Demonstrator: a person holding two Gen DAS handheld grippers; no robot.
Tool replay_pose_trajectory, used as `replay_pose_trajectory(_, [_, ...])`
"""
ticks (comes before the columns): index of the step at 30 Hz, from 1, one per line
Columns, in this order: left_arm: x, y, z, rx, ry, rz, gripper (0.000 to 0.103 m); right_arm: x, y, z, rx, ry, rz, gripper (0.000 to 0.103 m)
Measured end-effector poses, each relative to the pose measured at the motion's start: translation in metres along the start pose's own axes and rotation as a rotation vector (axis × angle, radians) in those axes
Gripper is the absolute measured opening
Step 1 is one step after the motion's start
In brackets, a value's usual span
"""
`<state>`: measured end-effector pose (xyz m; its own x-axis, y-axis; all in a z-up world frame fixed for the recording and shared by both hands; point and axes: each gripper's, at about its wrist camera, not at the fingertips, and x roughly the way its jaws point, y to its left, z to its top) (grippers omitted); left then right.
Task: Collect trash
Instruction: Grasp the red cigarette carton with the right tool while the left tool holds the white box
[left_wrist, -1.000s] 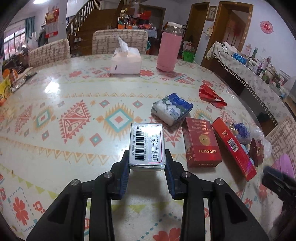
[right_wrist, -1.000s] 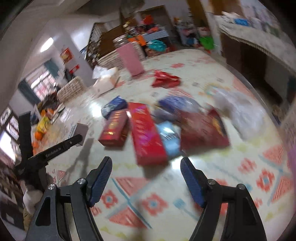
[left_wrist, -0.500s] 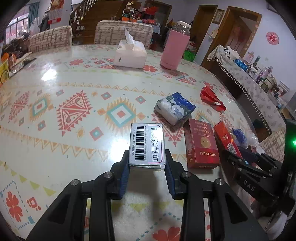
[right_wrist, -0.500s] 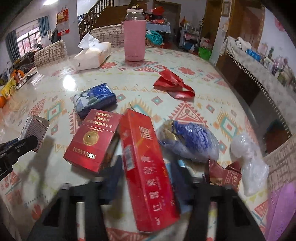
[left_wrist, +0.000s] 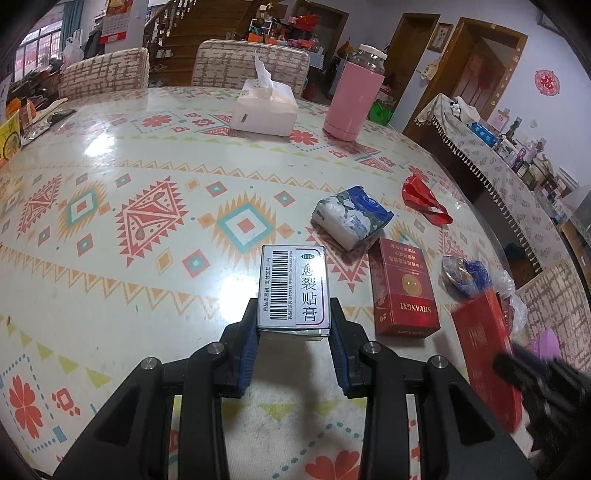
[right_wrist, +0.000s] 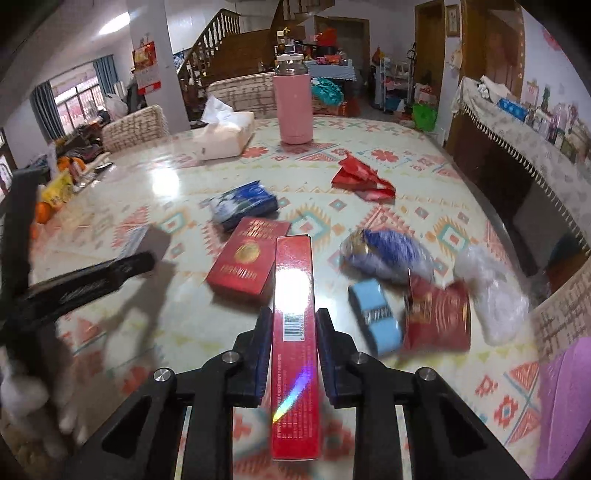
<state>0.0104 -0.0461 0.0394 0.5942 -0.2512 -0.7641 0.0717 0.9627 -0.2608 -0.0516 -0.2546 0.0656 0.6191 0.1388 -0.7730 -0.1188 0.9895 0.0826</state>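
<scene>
Left gripper (left_wrist: 293, 325) is pinching the small white cardboard medicine box with a barcode (left_wrist: 293, 286), pads on both side faces, box lifted clear of the patterned table (left_wrist: 110, 258). No change there over the last second.

Right gripper (right_wrist: 293, 349) is the update: a second ago it was spread and empty above the pile, half a second ago it was dropping onto the long red cardboard carton (right_wrist: 294, 325). Now it's pressed onto the carton's two long sides, carton running lengthwise between the fingers and apparently raised.

So both hands are loaded; my read is a drop-off comes next. No bin visible in either view.

Still on the table:
- flat red cigarette pack (right_wrist: 248, 264), just left of the carton
- blue-white tissue packet (right_wrist: 243, 205)
- crumpled red wrapper (right_wrist: 364, 179)
- blue plastic bag (right_wrist: 388, 254)
- light blue roll (right_wrist: 375, 319)
- dark red foil pouch (right_wrist: 437, 317)
- clear plastic bag (right_wrist: 495, 299)
</scene>
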Motion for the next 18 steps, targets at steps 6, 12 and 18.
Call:
replay_pose_trajectory(6, [-0.001,-0.003,-0.001,0.017,-0.001,-0.007,0.034,-0.028,-0.010,-0.035,0.050,0.008,0.050,0.026])
replay_pose_trajectory(12, [0.002,-0.009,-0.002,0.044,0.000,-0.017,0.034,-0.059,-0.031,-0.059,0.134,-0.032,0.074,0.026])
replay_pose_trajectory(18, [0.001,-0.019,-0.008,0.085,-0.012,0.006,0.034,-0.096,-0.055,-0.085,0.179,-0.086,0.033,0.026])
